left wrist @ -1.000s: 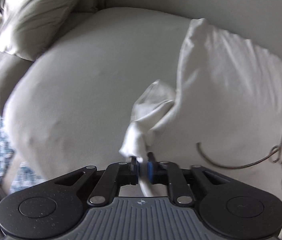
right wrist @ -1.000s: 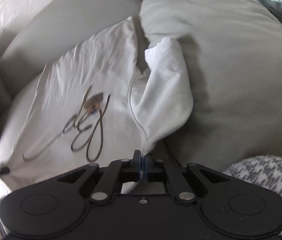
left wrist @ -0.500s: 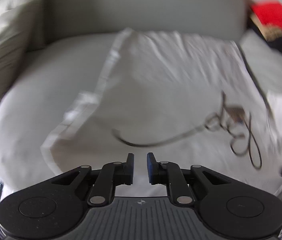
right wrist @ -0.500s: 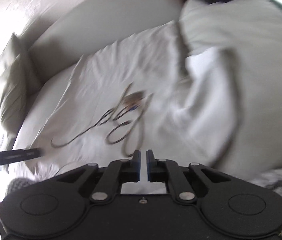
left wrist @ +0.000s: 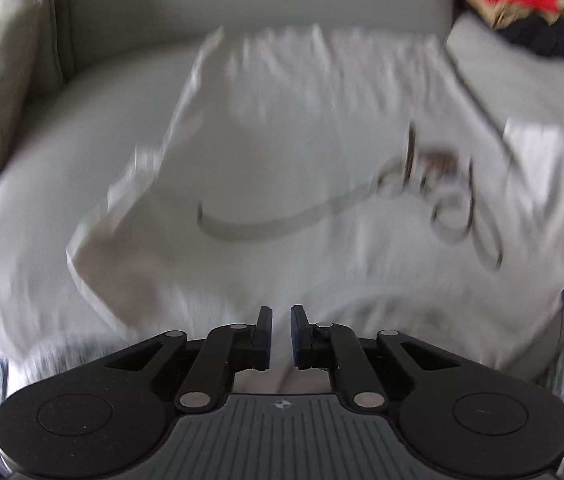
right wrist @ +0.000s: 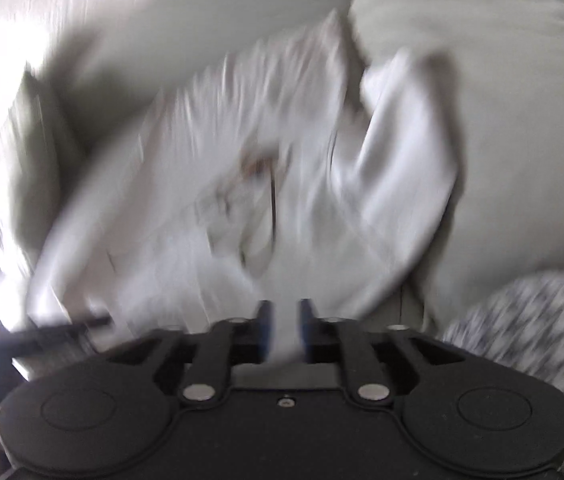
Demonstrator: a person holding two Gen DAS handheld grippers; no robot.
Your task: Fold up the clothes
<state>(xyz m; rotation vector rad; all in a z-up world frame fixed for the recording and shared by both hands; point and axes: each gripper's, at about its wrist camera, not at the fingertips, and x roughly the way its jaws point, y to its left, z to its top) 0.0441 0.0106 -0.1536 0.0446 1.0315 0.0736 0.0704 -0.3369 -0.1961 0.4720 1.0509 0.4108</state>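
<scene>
A: Report the change at the grippers.

B: Both have let go. A second ago each pinched a white sleeve of the shirt (left wrist: 305,152). The left gripper (left wrist: 281,330) now shows a narrow gap between its pads with no cloth in it; its jaws have just been closing slightly and stand nearly together, empty. The right gripper (right wrist: 285,326) has just been opening: its jaws are parted, and the white seen in the gap appears to be cloth lying below, not pinched.

A: Consequence for the task?

B: Judged from the layout, the sleeve step is done. The right sleeve (left wrist: 537,168) lies released at 2 o'clock in the left view, beside the body panel. The next grasp is probably a hem or shoulder edge.

A: Location of the garment?

B: Spread flat on the sofa seat (left wrist: 82,132), filling the centre of both views, printed side up. The looping dark script (left wrist: 421,188) runs from centre toward 3 o'clock.

A: Materials and shapes?

B: Thin white cloth, finely wrinkled toward 12 o'clock, edges soft. The sofa is pale grey-green woven fabric, rounded and padded. A red and black pile of clothes (left wrist: 521,4) sits at 1 o'clock. Motion blur hides finer detail.
</scene>
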